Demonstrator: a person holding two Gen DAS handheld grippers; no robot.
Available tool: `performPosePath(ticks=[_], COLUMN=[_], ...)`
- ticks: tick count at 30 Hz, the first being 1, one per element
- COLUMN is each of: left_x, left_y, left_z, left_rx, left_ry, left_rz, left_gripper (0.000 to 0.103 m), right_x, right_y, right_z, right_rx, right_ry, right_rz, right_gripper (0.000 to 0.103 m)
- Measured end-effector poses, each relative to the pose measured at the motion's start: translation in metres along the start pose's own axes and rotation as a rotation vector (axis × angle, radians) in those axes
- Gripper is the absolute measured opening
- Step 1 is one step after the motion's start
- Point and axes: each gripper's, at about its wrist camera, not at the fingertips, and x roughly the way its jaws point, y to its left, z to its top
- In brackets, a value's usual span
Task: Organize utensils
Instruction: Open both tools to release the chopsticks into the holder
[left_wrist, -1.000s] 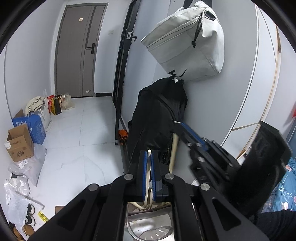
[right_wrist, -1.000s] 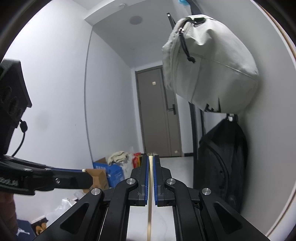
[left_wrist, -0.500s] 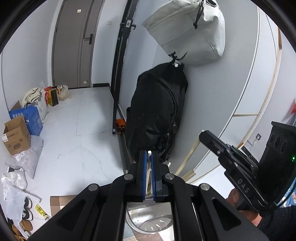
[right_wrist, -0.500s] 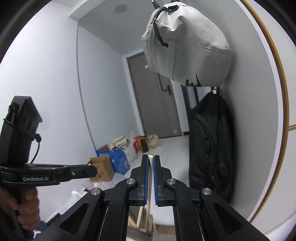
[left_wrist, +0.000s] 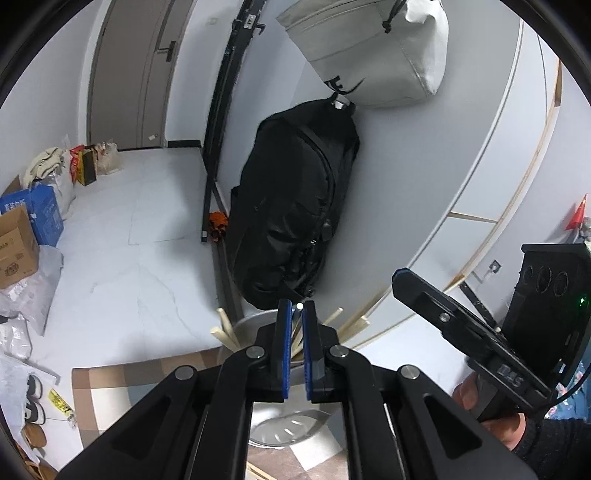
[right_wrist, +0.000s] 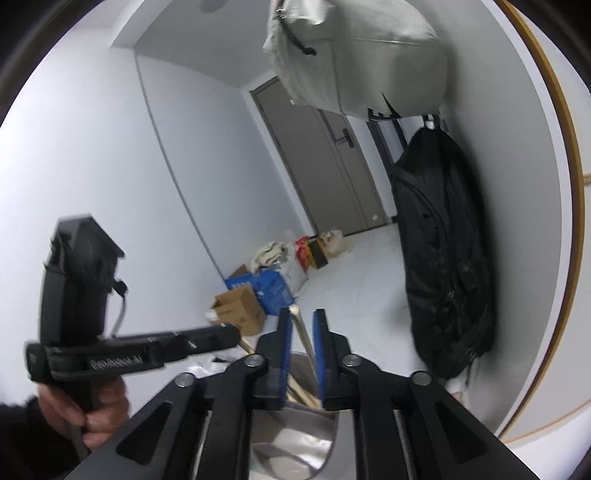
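Over the left wrist view we look down our left gripper (left_wrist: 294, 350), whose blue pads are pressed together on a pale chopstick (left_wrist: 297, 314); its tip shows just above the pads. A second ago this view sat higher on the wall; now it tips down, and the round metal holder (left_wrist: 255, 325) lies right beneath the fingers, with several wooden chopsticks (left_wrist: 225, 332) leaning out over its rim to left and right. The held stick runs along the gripper's own line, tip pointing away from us and slightly upward in the picture, its lower end hidden by the jaws. To the right, a hand (left_wrist: 491, 417) carries the other gripper, seen side-on.

From the right wrist view, our right gripper (right_wrist: 301, 354) has just been opening: half a second ago its pads clamped a chopstick, and now they stand spread with the brass-coloured stick (right_wrist: 301, 332) loose between them, touching neither pad as far as we can tell. That stick leans, its upper end tilted left, its long axis running down into the holder (right_wrist: 332, 424) below. We judge this one as delivered, and the left stick as next to drop in.
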Motion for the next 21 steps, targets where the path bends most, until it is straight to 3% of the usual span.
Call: performPosePath(ticks=[2,5,6,10,12,17,21], left_x=[-0.001,-0.008,-0.011,-0.036,-0.048,-0.065,-0.070], left_y=[-0.002,-0.006,-0.006,-0.005,-0.002,0.000,-0.003], left_z=[0.000,-0.001,-0.001,-0.008,-0.016,-0.038,-0.054], left_rx=[0.005,0.013,0.013,-0.003,-0.025,-0.069,-0.103], left_ry=[0.014,0.008,0.003,-0.054,-0.085,-0.130,-0.146], left_rz=[0.004,0.013,0.018,0.053,0.095,0.170,0.206], left_gripper=[0.004,0.010,0.017,0.039,0.046,0.052,0.067], right_x=[-0.008,-0.021,-0.025,-0.048,-0.060,-0.078,-0.092], right_y=[0.003,0.006,0.005,0.000,-0.003,-0.003,0.006], right_z=[0.001,0.001,0.001,-0.003,-0.008,-0.020,-0.030], right_rx=[0.002,0.005,0.012,0.048,0.059,0.064,0.051], right_ry=[-0.009,-0.017,-0.019,-0.032,-0.036,-0.014,-0.021], right_rz=[0.011,0.005,-0.001,-0.039,-0.063,-0.101,-0.132], right_gripper=[0.051,0.062,0.068,0.074,0.082,0.092,0.099])
